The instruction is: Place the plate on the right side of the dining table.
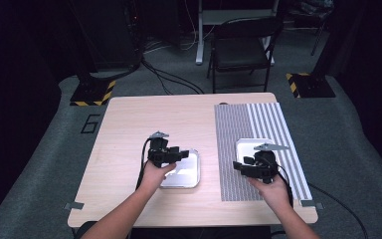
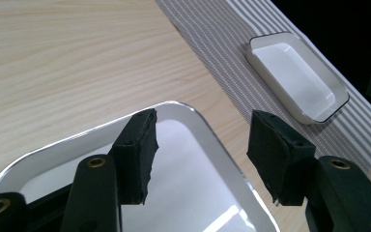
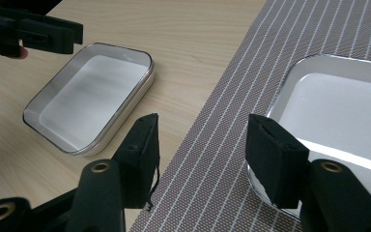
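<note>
We are holding both sets of jaws spread with nothing between them. The left gripper (image 2: 200, 159) is hanging over the near corner of a shallow metal tray (image 2: 207, 130), its pads on either side of the rim but not pressing on it. The right gripper (image 3: 200, 159) is hovering at the edge of the second tray (image 3: 338, 96), one pad over the striped mat (image 3: 222, 145) and the other over that tray's rim, again without contact as far as we can tell.

From the high view, the left gripper (image 1: 165, 155) is sitting above the first tray (image 1: 191, 174), which is lying on bare wood towards the near edge of the table (image 1: 129, 129), roughly midway along it. The right gripper (image 1: 258, 167) is over the other tray (image 1: 246, 144), which is resting on the mat on the table's right half. The two trays are well apart.

We are judging both trays to be light, stiff and empty, with smooth, shiny walls that will probably be slippery under the pads. The thin upright rim looks like the only place to pinch; a long side near its middle should keep the tray from tipping, and a corner grip is likely to let it swing.
</note>
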A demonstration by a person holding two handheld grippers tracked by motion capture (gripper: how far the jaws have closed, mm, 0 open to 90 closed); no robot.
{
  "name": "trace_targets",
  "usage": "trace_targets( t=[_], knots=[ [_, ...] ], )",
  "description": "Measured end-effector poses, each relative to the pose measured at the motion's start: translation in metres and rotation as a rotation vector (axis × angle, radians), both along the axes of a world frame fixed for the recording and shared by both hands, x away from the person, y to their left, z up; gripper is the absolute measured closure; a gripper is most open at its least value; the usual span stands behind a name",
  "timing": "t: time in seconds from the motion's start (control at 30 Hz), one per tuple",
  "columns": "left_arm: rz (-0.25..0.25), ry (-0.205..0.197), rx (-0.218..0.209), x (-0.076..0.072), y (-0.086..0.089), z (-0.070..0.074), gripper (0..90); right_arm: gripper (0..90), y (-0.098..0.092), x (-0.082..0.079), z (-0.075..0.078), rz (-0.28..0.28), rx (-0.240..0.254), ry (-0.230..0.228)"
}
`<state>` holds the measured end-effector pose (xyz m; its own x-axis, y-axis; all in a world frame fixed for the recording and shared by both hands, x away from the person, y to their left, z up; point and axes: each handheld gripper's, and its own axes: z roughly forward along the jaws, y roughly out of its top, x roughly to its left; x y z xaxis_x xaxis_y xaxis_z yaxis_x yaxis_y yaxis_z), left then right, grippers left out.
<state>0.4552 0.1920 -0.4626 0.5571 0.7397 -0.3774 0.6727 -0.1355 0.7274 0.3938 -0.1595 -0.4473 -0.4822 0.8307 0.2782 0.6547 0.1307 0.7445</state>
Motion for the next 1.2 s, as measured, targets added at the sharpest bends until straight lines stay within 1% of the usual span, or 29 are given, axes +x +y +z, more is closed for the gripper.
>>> trace_targets(
  t=[0.07, 0.1, 0.17, 0.23, 0.27, 0.33, 0.37, 0.4, 0.47, 0.5, 0.57, 0.6, 0.63, 0.7, 0.77, 0.87, 0.93, 1.0, 1.03, 1.07, 1.13, 1.2],
  knots=[
    [0.004, 0.001, 0.013, -0.002, 0.007, -0.002, 42.9, 46.2, 0.004, -0.001, -0.004, 0.013, -0.004, 0.002],
    [0.004, -0.007, 0.02, -0.003, 0.011, -0.003, 42.9, 46.2, 0.006, -0.001, -0.005, 0.019, -0.005, 0.007],
    [0.009, -0.016, 0.029, -0.006, 0.018, -0.006, 42.9, 46.2, 0.011, -0.002, -0.009, 0.043, -0.022, 0.001],
    [0.014, -0.018, 0.033, -0.008, 0.024, -0.007, 42.8, 46.2, 0.017, -0.003, -0.012, 0.063, -0.038, 0.001],
    [0.019, -0.017, 0.033, -0.009, 0.027, -0.007, 42.6, 46.1, 0.019, -0.004, -0.013, 0.075, -0.041, -0.006],
    [0.015, -0.015, 0.035, -0.012, 0.034, -0.008, 42.4, 46.0, 0.025, -0.006, -0.014, 0.095, -0.032, -0.003],
    [0.014, -0.024, 0.043, -0.014, 0.038, -0.009, 42.4, 45.8, 0.027, -0.006, -0.014, 0.101, -0.033, -0.006],
    [0.012, -0.029, 0.048, -0.015, 0.042, -0.01, 42.3, 45.7, 0.03, -0.007, -0.015, 0.121, -0.033, -0.014],
    [0.016, -0.044, 0.059, -0.019, 0.048, -0.012, 42.2, 45.7, 0.035, -0.009, -0.016, 0.133, -0.034, -0.018],
    [0.014, -0.045, 0.065, -0.019, 0.05, -0.012, 42.0, 45.8, 0.037, -0.009, -0.016, 0.144, -0.038, -0.024],
    [0.027, -0.051, 0.054, -0.023, 0.056, -0.015, 41.5, 46.0, 0.04, -0.01, -0.016, 0.158, -0.048, -0.036],
    [0.025, -0.053, 0.055, -0.024, 0.059, -0.015, 41.2, 46.0, 0.041, -0.01, -0.017, 0.168, -0.051, -0.045],
    [0.032, -0.062, 0.054, -0.025, 0.062, -0.017, 41.0, 45.9, 0.042, -0.01, -0.017, 0.17, -0.049, -0.039],
    [0.039, -0.054, 0.049, -0.027, 0.068, -0.019, 40.4, 45.6, 0.043, -0.01, -0.018, 0.181, -0.048, -0.043],
    [0.065, -0.047, 0.032, -0.029, 0.071, -0.023, 39.9, 45.2, 0.045, -0.011, -0.02, 0.19, -0.051, -0.041],
    [0.066, -0.029, 0.041, -0.03, 0.078, -0.027, 38.5, 44.8, 0.047, -0.013, -0.022, 0.198, -0.049, -0.038],
    [0.073, -0.023, 0.041, -0.03, 0.08, -0.028, 37.7, 44.0, 0.05, -0.014, -0.024, 0.207, -0.054, -0.035],
    [0.081, -0.027, 0.043, -0.03, 0.082, -0.029, 36.8, 43.4, 0.053, -0.015, -0.026, 0.216, -0.067, -0.039],
    [0.083, -0.025, 0.049, -0.03, 0.082, -0.029, 36.5, 42.9, 0.054, -0.016, -0.027, 0.225, -0.07, -0.043],
    [0.086, -0.032, 0.057, -0.031, 0.082, -0.03, 36.5, 42.7, 0.056, -0.017, -0.028, 0.229, -0.072, -0.044],
    [0.082, -0.029, 0.075, -0.031, 0.082, -0.031, 35.6, 41.7, 0.058, -0.018, -0.03, 0.237, -0.069, -0.049],
    [0.077, -0.022, 0.082, -0.031, 0.083, -0.032, 35.5, 40.4, 0.06, -0.02, -0.032, 0.253, -0.062, -0.049]
  ],
)
